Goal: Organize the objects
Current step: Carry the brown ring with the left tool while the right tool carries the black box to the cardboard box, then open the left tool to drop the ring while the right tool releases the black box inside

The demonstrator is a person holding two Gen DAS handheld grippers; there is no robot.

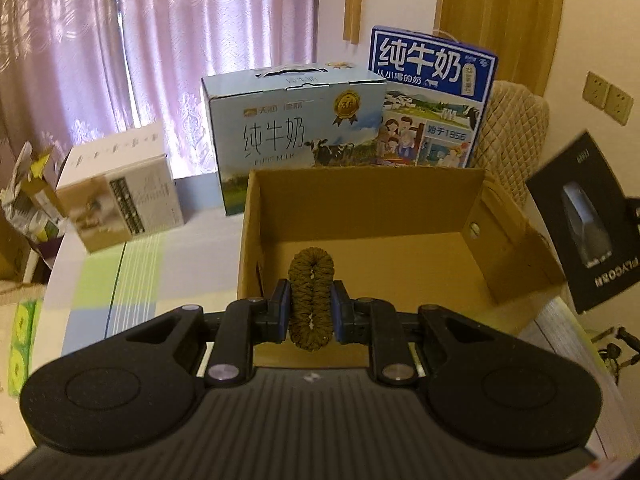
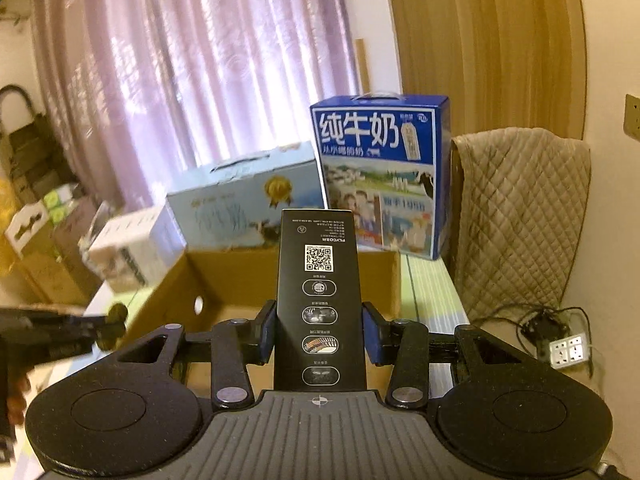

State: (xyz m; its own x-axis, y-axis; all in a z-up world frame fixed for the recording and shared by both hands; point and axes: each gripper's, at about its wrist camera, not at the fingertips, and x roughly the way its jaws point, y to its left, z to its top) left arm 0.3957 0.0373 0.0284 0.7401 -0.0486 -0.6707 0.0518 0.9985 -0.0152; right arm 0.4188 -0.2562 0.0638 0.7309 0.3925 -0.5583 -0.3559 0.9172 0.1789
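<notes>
The left tool [image 1: 311,307] is squeezed tight on a brown braided loop [image 1: 311,294]. The loop looks soft and bumpy, like thick yarn bent into a long ring, and the blue pads [image 1: 283,304] pinch it from both sides so it stands up and does not flop. It hangs just above the near edge of the open cardboard box [image 1: 360,216], so I think it is going to be put inside. The right tool [image 2: 318,334] is clamped on a tall black box [image 2: 319,300]. This box is smooth and flat, with sharp corners, a white square code and little oval pictures on its face. The pads hold its two long sides, which keeps it straight and steady. It too is held up over the near side of the cardboard box, and in the left view it shows at the far right, tilted. The cardboard box is plain brown, with stiff walls and a bare floor, so there is lots of room. It sits on the counter [image 1: 120,280], which has a cloth with green and blue squares. Behind it stand a pale blue milk carton [image 1: 296,136] and a dark blue milk carton [image 1: 434,100], both shiny card with handles on top. A white box [image 1: 120,196] sits far to the left.
</notes>
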